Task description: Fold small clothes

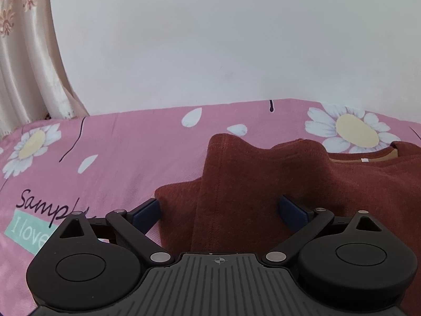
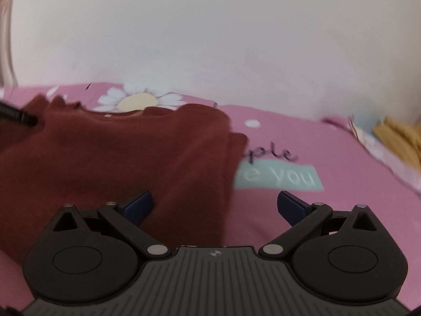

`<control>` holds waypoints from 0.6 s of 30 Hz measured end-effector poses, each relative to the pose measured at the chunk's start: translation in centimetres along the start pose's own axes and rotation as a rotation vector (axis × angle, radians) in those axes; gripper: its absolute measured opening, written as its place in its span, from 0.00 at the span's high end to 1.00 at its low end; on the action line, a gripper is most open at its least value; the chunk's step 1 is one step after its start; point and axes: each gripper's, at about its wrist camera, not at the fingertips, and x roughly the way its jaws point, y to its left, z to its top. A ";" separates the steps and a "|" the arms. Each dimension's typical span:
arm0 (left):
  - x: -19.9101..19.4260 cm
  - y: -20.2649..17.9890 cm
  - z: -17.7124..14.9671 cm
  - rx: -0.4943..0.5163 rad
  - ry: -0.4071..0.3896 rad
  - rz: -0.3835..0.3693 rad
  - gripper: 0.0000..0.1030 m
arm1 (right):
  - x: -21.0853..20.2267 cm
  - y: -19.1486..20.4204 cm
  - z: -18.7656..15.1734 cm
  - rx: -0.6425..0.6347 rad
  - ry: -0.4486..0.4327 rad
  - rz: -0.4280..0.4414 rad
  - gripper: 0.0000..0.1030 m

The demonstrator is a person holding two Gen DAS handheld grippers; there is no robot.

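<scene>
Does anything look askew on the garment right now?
Yes. The rust-red top lies bunched on the pink bedsheet: its left side stands in uneven peaked ridges, not a flat fold. Both the left gripper and the right gripper are open around cloth, gripping nothing.

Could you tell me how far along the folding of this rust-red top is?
Partly done: the rust-red top lies on the pink bedsheet with one side already folded over its body. In hand: nothing is gripped. The left gripper stands open around that folded edge, and the right gripper is open above the opposite edge. Left: the remaining folds, since the neckline end still lies flat and exposed.
</scene>
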 end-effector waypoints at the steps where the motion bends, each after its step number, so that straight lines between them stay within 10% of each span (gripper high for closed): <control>1: -0.1 0.1 0.0 -0.003 0.002 0.000 0.00 | -0.2 -0.4 -0.1 0.012 0.000 -0.009 0.02; 18: -7.6 0.6 -0.9 0.069 -0.037 0.049 0.00 | -2.6 -0.8 -1.1 0.118 0.048 0.023 0.02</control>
